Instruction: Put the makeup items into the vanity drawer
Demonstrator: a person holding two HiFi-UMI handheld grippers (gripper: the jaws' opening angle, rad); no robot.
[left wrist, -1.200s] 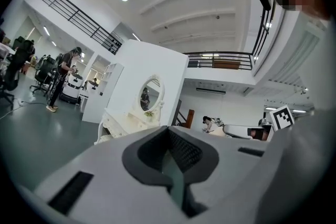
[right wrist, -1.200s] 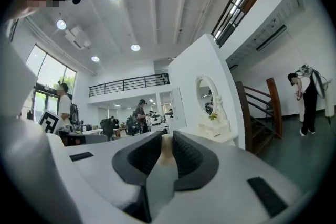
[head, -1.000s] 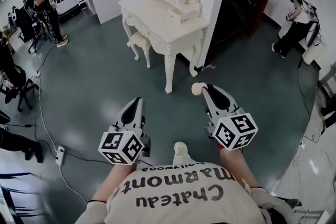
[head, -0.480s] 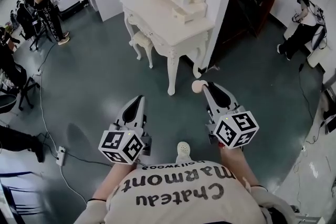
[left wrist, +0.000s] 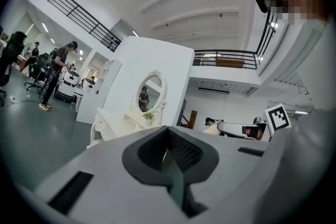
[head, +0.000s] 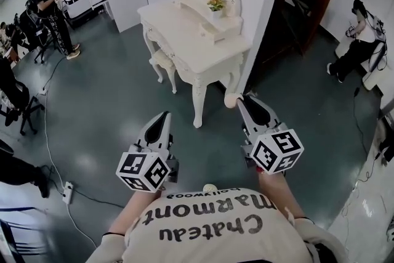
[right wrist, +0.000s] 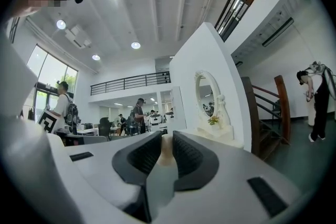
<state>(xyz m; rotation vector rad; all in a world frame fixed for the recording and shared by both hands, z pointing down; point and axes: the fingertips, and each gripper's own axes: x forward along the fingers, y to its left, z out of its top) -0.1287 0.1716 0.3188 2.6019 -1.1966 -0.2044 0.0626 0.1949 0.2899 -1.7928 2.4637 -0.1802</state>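
With your right tongs [head: 240,99] clenched on the beige makeup sponge [head: 231,100] and left tongs [head: 164,116] shut empty, approach the vanity [head: 184,24] squarely, grip firm.

1. Shirt [head: 209,222] of the person, head view: large dark lettering "Chateau Marmont", seen upside down. A smaller line, "Hollywood", runs along the edge nearest the grippers, also inverted.
2. Left cube [head: 143,171] on the left gripper [head: 163,117]: black-and-white square coded markers on its faces, with no letters or digits. One face also shows in the right gripper view [right wrist: 48,122].
3. Right cube [head: 276,151] on the right gripper [head: 237,101]: the same kind of square coded markers. One face also shows in the left gripper view [left wrist: 277,117].
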